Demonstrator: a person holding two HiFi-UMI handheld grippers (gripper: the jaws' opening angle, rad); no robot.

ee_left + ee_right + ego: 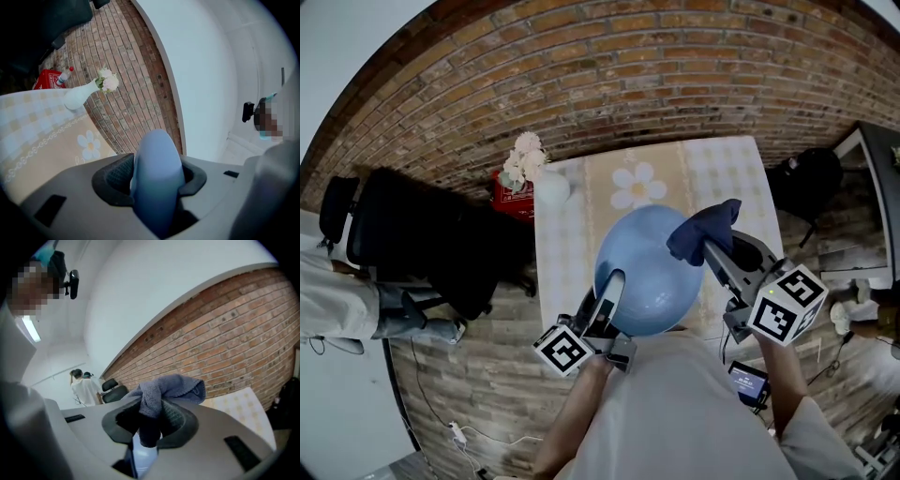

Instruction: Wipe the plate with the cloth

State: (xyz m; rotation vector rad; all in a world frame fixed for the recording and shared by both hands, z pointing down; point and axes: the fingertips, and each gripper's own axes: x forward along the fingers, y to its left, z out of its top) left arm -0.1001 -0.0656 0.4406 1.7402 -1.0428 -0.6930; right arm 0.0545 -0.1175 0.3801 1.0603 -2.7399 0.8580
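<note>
1. Plate (642, 267) hangs in the air above the table (567, 244), not resting on it. The left claw (607, 298) is clamped on its near rim, and the left gripper view shows the blue edge wedged between both pads.
2. Right claw (712, 246) is closed on the cloth (705, 228), a dark blue bunch that spills out over the jaws.
3. In the head view, the cloth sits over the plate's far-right rim; contact cannot be told.
4. The plate's face lies left of and below the right claw, toward the left claw.
5. Judgement: the right hand is placed to wipe — a sweep leftward across the face, with the left claw as anchor.
6. Risk: a one-edge grip may let the plate tilt under pressure.
</note>
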